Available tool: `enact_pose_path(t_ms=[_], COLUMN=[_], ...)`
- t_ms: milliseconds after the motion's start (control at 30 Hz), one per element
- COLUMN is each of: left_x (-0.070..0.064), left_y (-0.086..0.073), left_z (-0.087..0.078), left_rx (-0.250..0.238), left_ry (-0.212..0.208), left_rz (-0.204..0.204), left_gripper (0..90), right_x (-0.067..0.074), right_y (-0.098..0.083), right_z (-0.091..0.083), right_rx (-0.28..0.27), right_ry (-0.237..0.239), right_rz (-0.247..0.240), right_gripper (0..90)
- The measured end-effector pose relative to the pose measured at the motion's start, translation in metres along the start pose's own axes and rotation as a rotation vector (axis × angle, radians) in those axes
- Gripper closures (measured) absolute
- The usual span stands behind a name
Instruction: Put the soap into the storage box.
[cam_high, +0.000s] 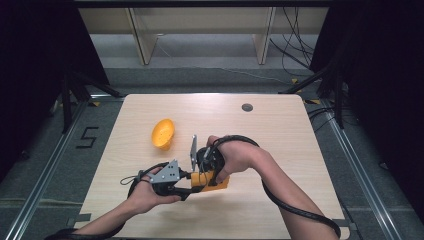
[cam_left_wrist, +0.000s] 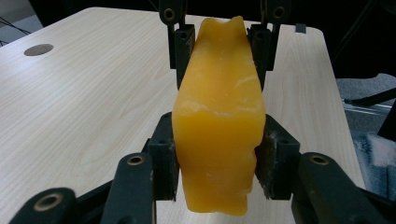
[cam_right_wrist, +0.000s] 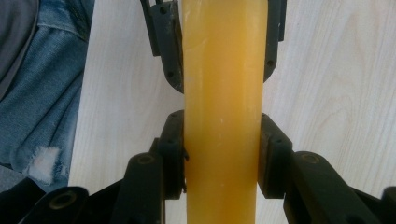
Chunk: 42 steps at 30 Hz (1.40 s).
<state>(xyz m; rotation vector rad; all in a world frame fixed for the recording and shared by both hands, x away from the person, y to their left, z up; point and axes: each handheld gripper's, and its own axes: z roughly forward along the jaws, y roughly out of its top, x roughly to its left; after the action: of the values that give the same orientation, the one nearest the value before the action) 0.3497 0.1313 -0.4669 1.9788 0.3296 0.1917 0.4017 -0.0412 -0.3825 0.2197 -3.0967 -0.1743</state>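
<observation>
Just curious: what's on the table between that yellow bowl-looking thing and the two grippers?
Nothing: in the high view, bare wood separates the yellow bowl from the grippers' orange block.

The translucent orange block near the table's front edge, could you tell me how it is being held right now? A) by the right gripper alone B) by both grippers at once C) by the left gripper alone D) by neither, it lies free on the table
B: the translucent orange block sits clamped between the left gripper jaws, and the right gripper jaws clamp it as well, meeting over the light wooden table.
</observation>
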Motion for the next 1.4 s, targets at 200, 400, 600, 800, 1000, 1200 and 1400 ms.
enact_pose_path(t_ms=[200,400,600,800,1000,1200,1400], left_x=[0.001,0.0,0.0,-0.004,-0.001,0.007,0.015], left_y=[0.0,0.001,0.002,0.007,0.009,0.007,0.004], left_z=[0.0,0.0,-0.001,-0.005,-0.011,-0.021,-0.032], left_rx=[-0.003,-0.004,0.003,0.002,-0.012,-0.026,-0.042], left_ry=[-0.003,-0.001,-0.003,0.024,0.073,0.183,0.318], left_rz=[0.005,-0.023,-0.045,-0.038,-0.075,-0.145,-0.203], left_gripper=[56.0,57.0,58.1,60.0,60.3,60.3,60.3], right_x=[-0.001,0.001,0.002,0.002,0.003,0.001,0.01], right_y=[0.001,0.004,0.006,0.007,0.007,-0.023,-0.075], right_z=[0.001,-0.001,-0.001,-0.003,-0.016,-0.038,-0.059], right_rx=[-0.003,0.011,0.024,0.005,-0.018,-0.244,-0.541], right_ry=[-0.004,-0.004,-0.019,-0.03,-0.077,-0.221,-0.474], right_rz=[-0.036,-0.021,-0.037,-0.068,0.01,0.097,0.306], right_gripper=[61.7,61.7,61.6,60.5,51.4,43.6,44.2])
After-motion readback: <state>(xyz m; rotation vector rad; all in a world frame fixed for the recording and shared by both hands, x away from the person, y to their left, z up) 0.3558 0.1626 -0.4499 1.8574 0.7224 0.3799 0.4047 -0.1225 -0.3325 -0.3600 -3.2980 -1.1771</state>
